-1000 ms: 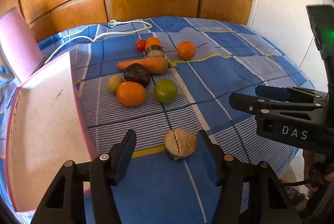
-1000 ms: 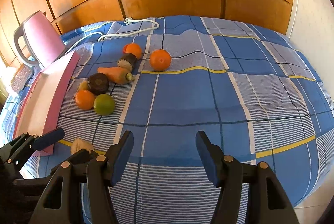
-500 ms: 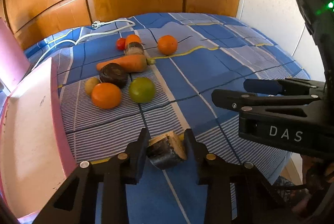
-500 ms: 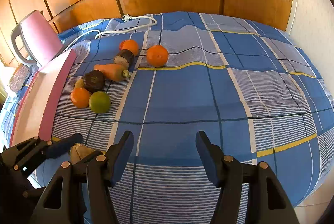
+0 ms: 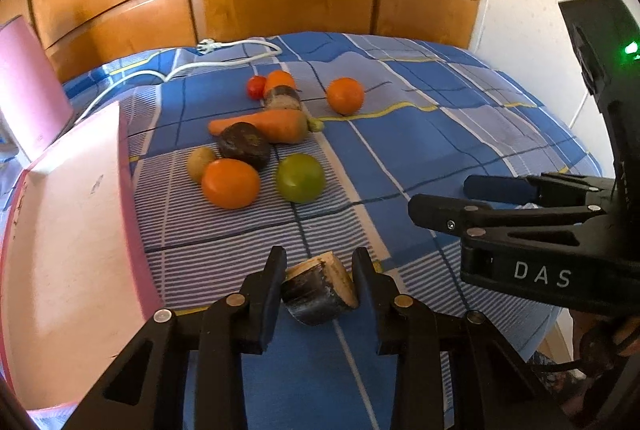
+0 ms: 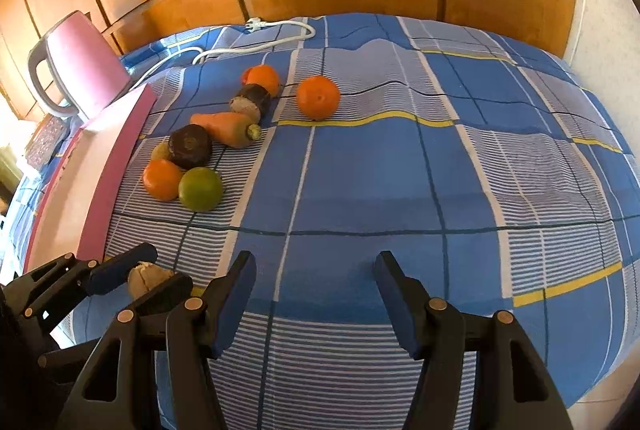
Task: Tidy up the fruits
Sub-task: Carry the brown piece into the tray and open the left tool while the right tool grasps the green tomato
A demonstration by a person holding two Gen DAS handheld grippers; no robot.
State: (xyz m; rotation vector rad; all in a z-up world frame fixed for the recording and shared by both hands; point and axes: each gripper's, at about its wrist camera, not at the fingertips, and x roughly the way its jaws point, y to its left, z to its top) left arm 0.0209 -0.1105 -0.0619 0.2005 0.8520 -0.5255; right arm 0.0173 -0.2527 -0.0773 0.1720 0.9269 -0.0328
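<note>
My left gripper clamped on dark cut chunk, near edge of bed, just right of pink tray. Right gripper closing, nothing between jaws. Step: pick-up. Next: lift, carry left, probably onto tray.

Dark-skinned cut fruit half, tilted, claw-clamped

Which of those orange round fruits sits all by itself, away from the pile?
The orange on the yellow stripe, to the right of the carrot. Blue cloth shows all around it, while the other two oranges touch their neighbours in the cluster.
</note>
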